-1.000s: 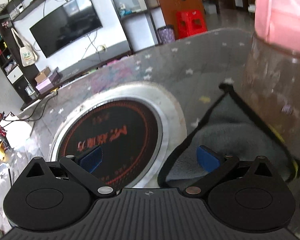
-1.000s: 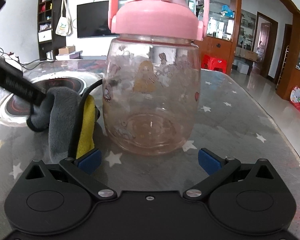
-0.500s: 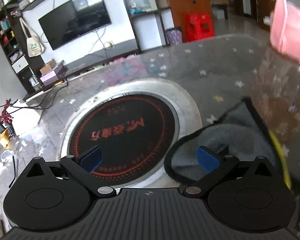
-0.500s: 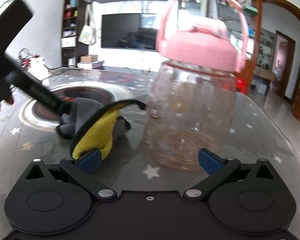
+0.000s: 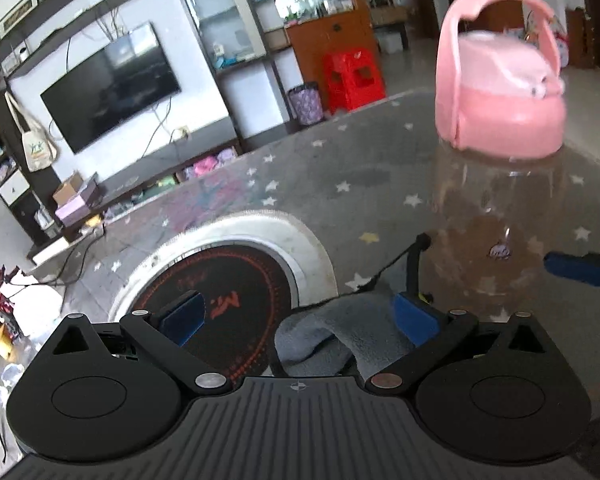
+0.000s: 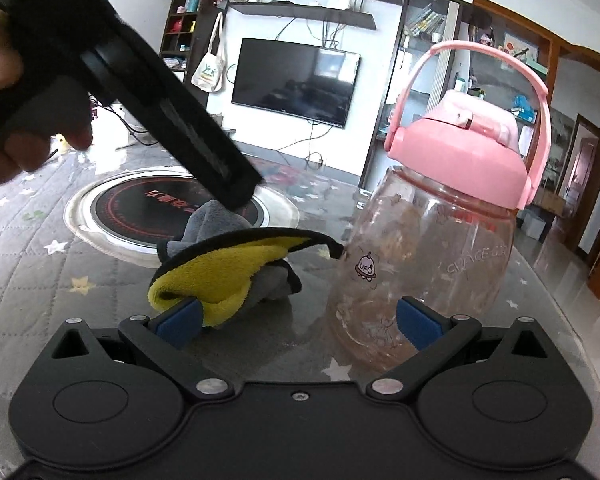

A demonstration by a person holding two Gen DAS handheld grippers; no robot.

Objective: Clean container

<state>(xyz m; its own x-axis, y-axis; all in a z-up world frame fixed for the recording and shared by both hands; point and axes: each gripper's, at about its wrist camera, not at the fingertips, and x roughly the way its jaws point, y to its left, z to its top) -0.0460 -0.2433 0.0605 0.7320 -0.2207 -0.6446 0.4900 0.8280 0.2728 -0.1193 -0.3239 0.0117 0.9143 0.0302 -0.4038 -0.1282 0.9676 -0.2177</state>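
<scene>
The bottle (image 6: 428, 256), clear plastic with a pink lid (image 6: 460, 152), is standing upright on the bench (image 6: 32, 264), right of centre before the right claw (image 6: 298, 318), whose jaws are standing apart and empty. The soft grey-yellow cloth (image 6: 220, 276) is lying just left of the bottle, under the left claw (image 5: 296, 314), also apart, its right finger (image 5: 414, 318) touching the cloth.

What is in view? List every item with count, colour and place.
table: one, grey with stars
hob: one, black with red markings, set in the table
cloth: one, grey and yellow, crumpled on the table
bottle: one, clear with pink lid, upright on the table beside the cloth
television: one, black, back wall
left gripper: one, black, blue fingers, open, at the cloth
right gripper: one, black, blue fingers, open, facing the bottle
</scene>
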